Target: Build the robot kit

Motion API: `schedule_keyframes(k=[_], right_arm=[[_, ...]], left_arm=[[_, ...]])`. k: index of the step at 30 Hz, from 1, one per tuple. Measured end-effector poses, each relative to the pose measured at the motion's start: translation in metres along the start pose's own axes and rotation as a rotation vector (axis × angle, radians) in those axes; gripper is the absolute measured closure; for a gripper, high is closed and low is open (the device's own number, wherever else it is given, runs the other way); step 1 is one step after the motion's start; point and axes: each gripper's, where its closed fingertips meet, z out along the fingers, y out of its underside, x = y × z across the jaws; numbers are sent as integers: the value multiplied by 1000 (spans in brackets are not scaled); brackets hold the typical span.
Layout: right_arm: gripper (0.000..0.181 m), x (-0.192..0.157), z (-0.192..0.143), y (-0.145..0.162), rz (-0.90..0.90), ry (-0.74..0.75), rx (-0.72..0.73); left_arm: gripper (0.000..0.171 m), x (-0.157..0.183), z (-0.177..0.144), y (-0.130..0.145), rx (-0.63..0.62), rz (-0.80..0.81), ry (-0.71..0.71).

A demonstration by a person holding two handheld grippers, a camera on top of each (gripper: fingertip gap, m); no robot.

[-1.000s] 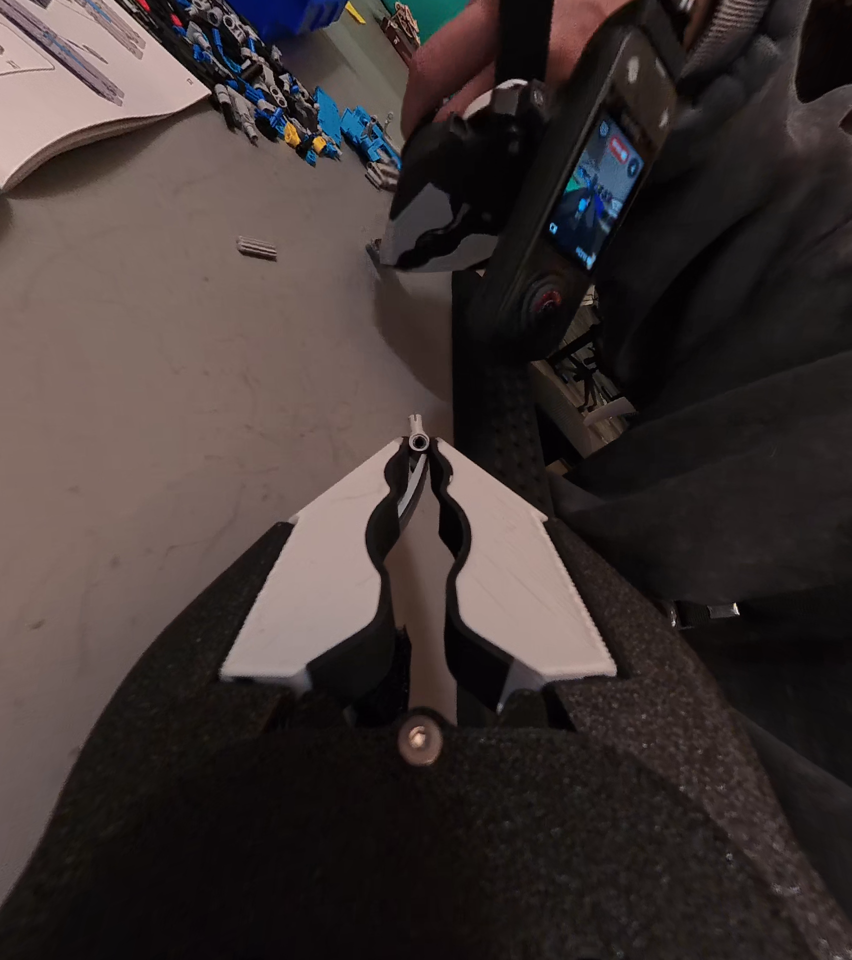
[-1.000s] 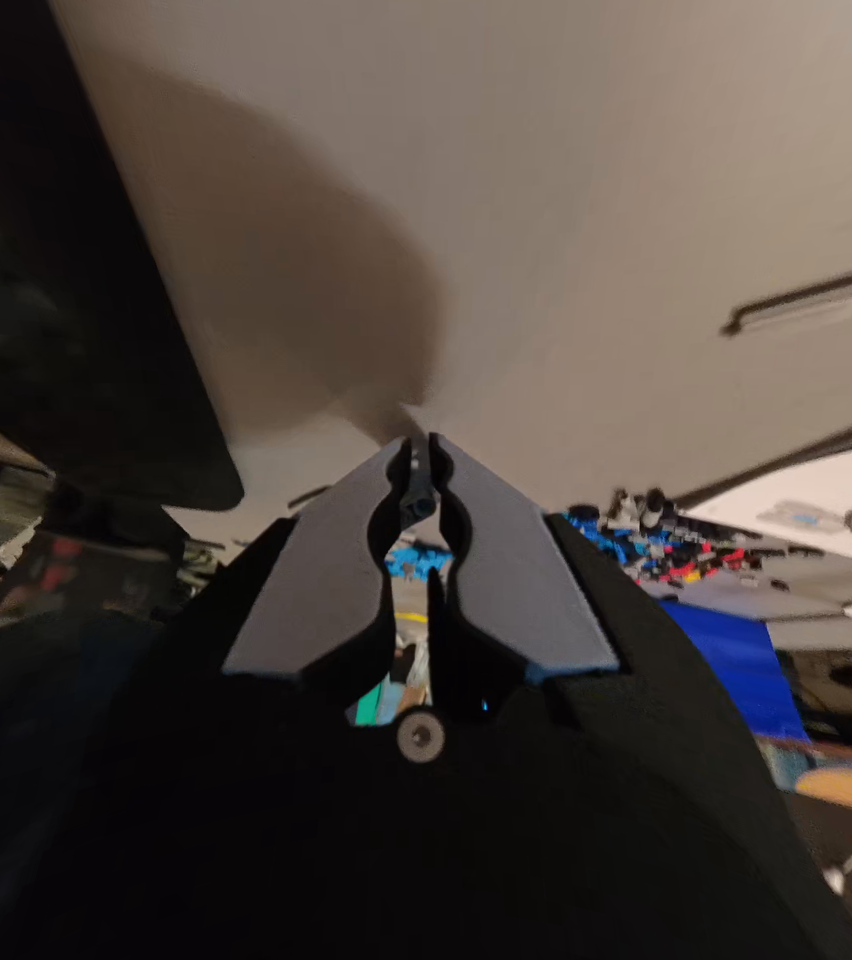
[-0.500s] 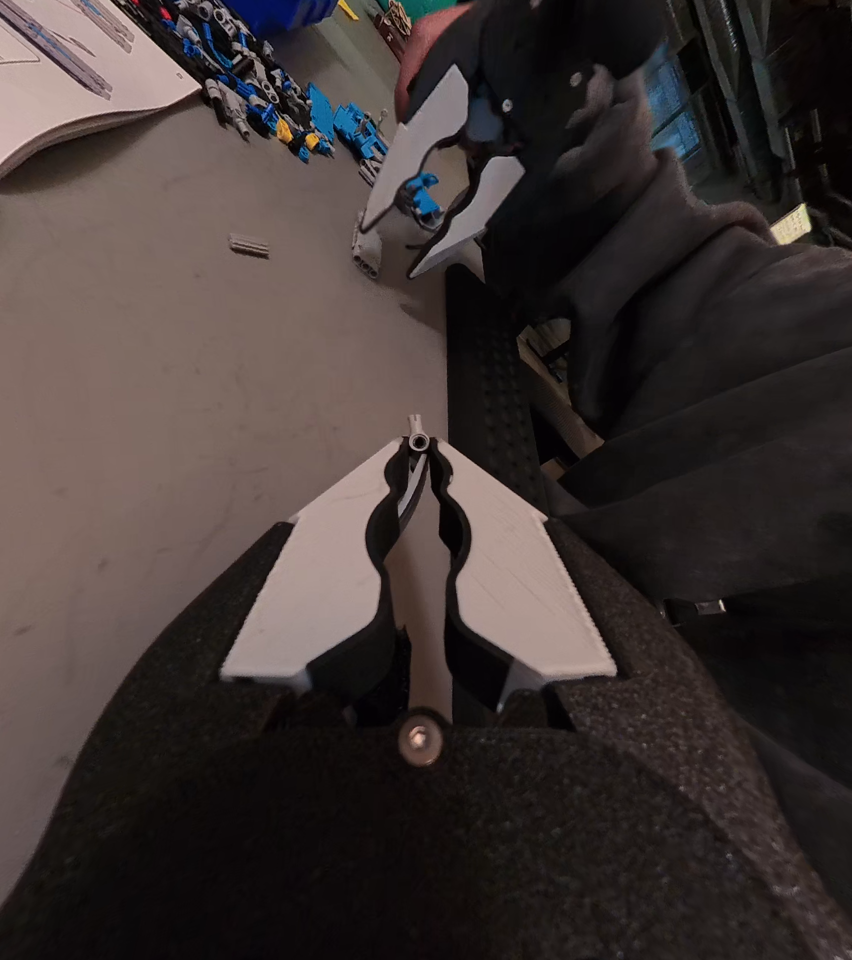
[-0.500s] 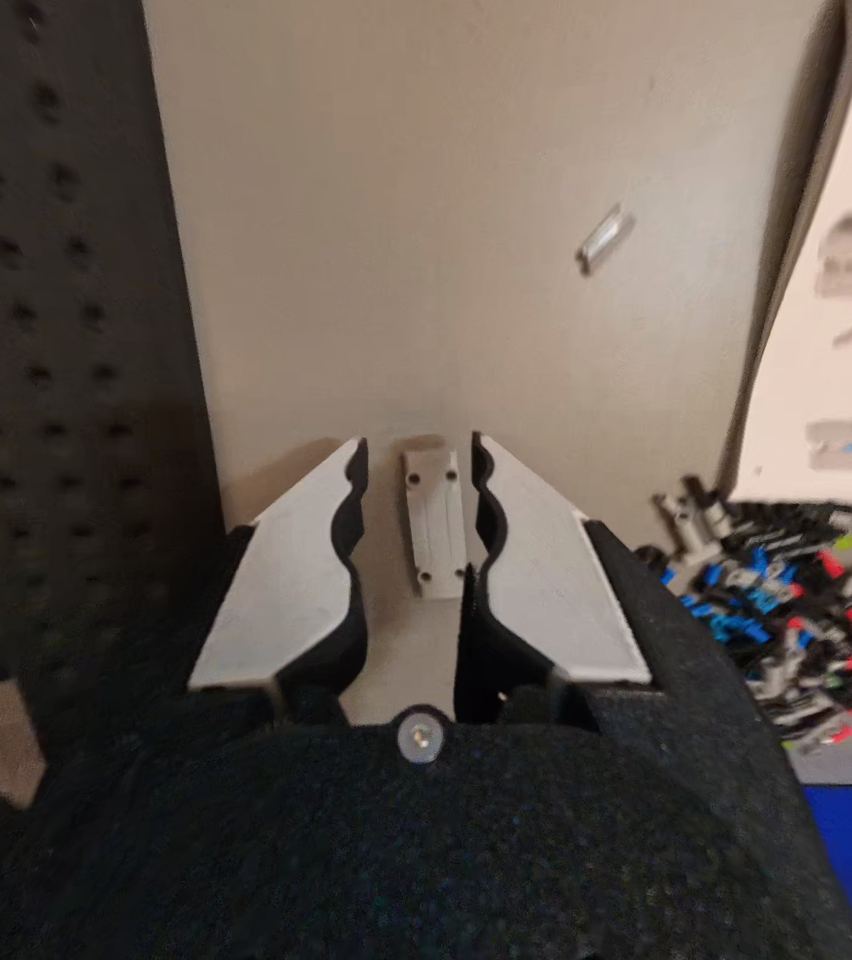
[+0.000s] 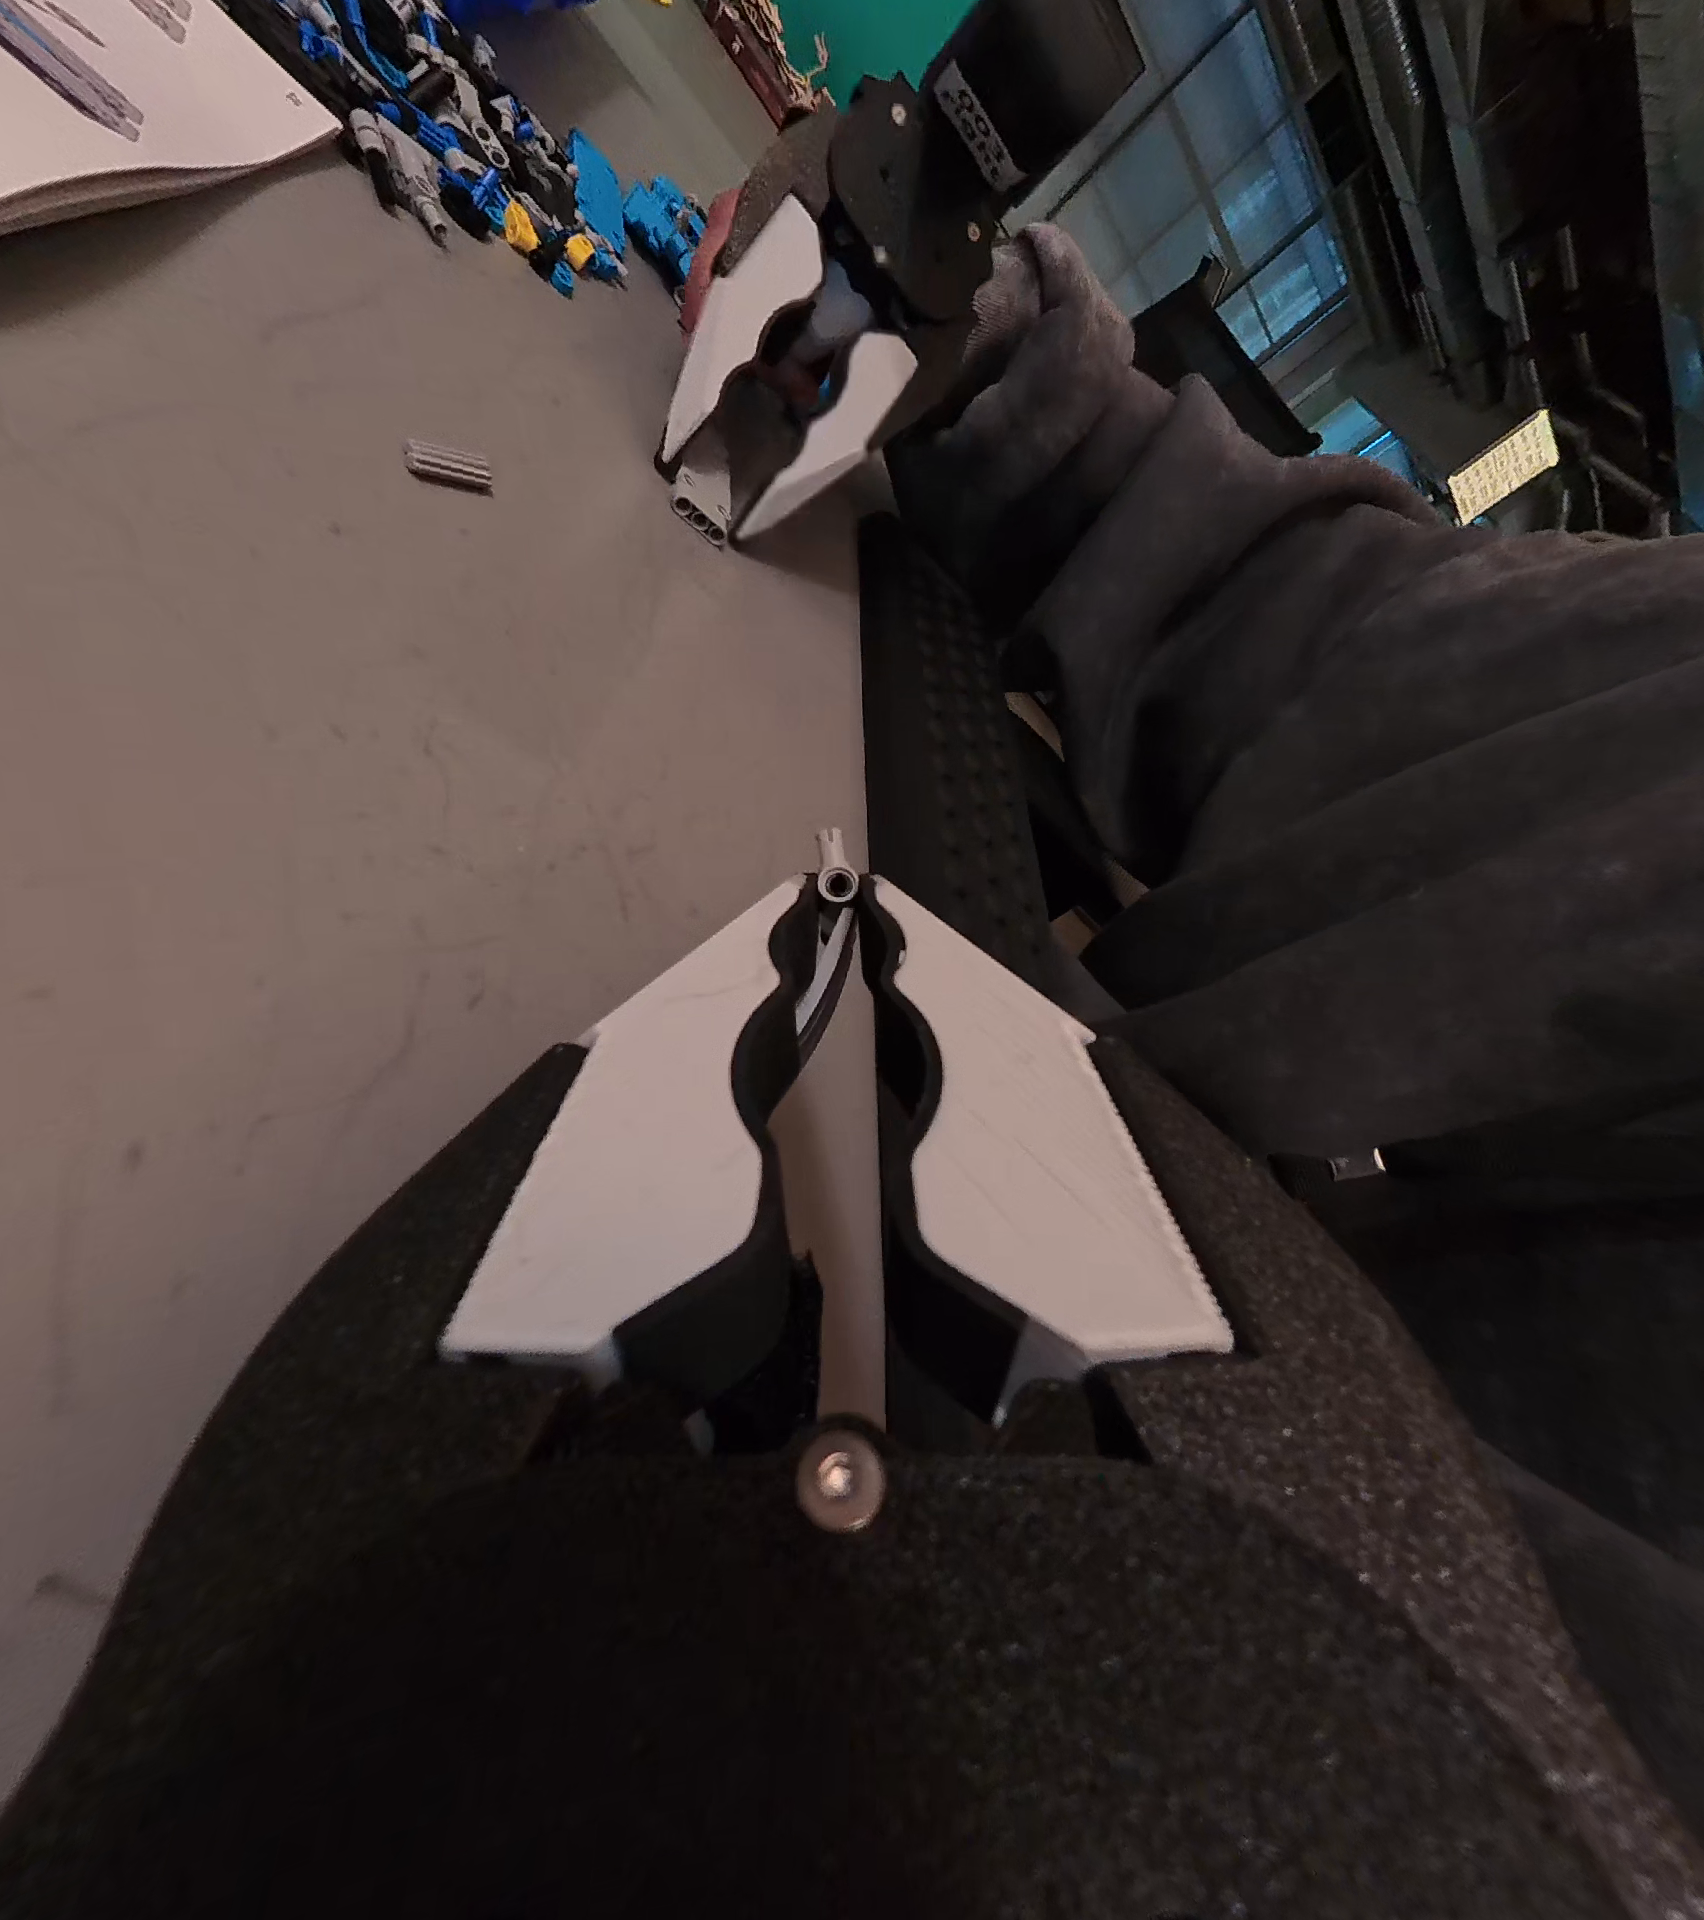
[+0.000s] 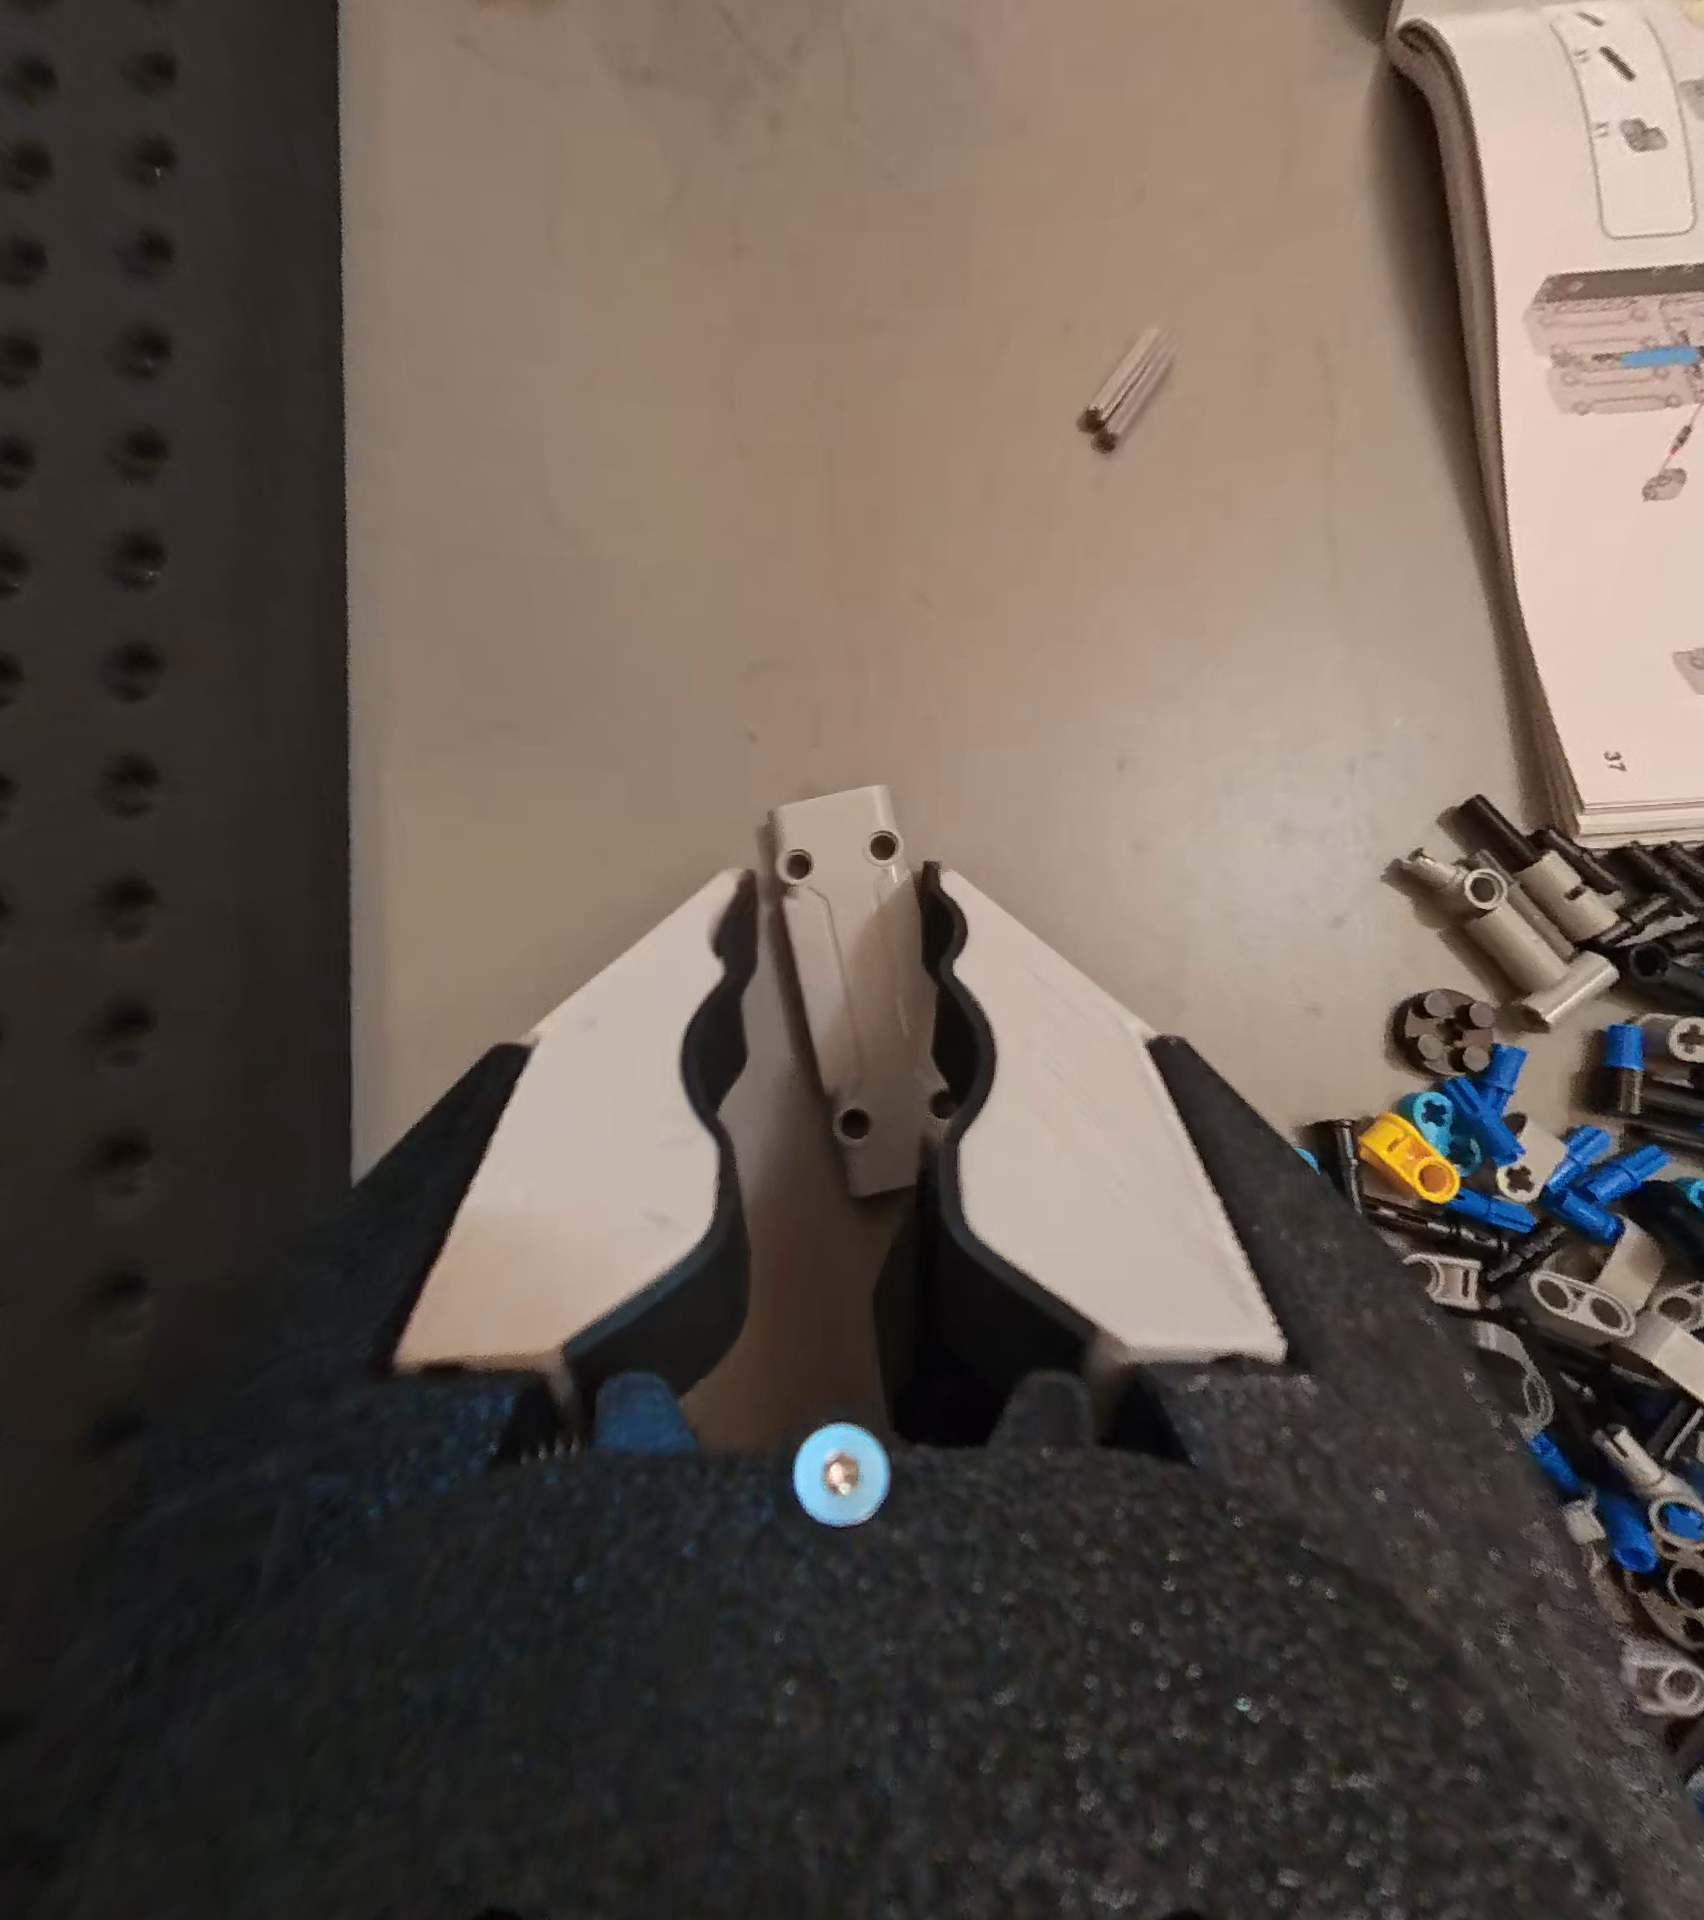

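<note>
Left tool (image 5: 837, 883): pressed together on a small grey pin connector (image 5: 835, 871), pinched at the very tips; hollow end facing the camera, long axis running toward 12 o'clock.
Right tool (image 6: 837, 883): spread, straddling a grey panel piece (image 6: 853, 997); contact with the pads not clear.
Panel piece: flat on the desk (image 6: 723, 416), long axis from 11 to 5 o'clock, far end poking past the tips.
Axle: grey ribbed axle (image 6: 1128, 390) lying loose at 1 o'clock, well apart.
Parts heap: blue, black and grey pieces (image 6: 1606, 1195) at 3 to 4 o'clock.
Booklet: open instruction booklet (image 6: 1658, 416) at 2 o'clock.
Mat: black perforated mat (image 6: 100, 623) along 9 o'clock.
</note>
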Motion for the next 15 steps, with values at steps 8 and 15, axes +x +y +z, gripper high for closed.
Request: schedule_keyframes(k=[8,15], right_arm=[[158,1,15,-44,-20,53,-29],[158,17,51,-157,-433,316,-110]], left_arm=[[166,1,-4,-5,29,-9,9],[166,-12,-22,-22,121,-16,-50]])
